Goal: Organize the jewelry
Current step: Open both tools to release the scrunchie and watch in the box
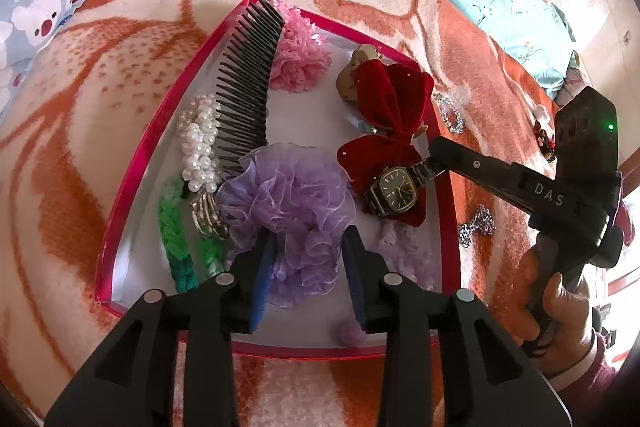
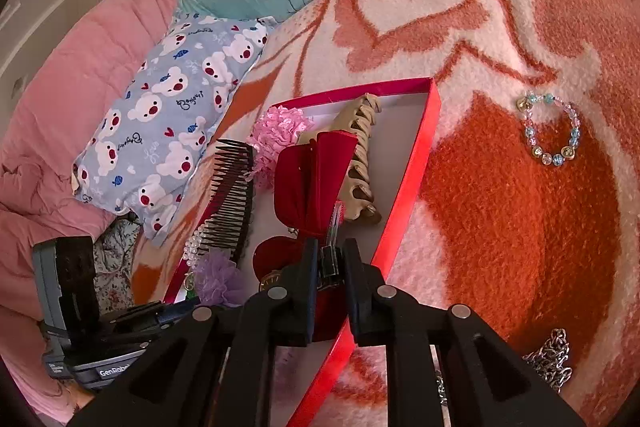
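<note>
A red-rimmed box (image 1: 160,131) with a white floor lies on an orange and cream blanket. My left gripper (image 1: 310,233) stands open low over its near end, blue pads either side of a purple scrunchie (image 1: 292,199) that rests on the floor. A square-faced watch (image 1: 394,191) lies on a red velvet bow (image 1: 384,107). My right gripper (image 1: 434,153) reaches in from the right. In the right wrist view, the metal watch band (image 2: 330,265) sits between the narrowly parted jaws of the right gripper (image 2: 330,247); the pads do not seem to press it.
The box also holds a black comb (image 1: 248,83), pearl tie (image 1: 200,143), green braid (image 1: 176,239), pink scrunchie (image 1: 300,63) and beige claw clip (image 2: 362,163). On the blanket to the right lie a beaded bracelet (image 2: 552,127) and silver chain (image 2: 552,355). A bear-print pillow (image 2: 172,131) lies left.
</note>
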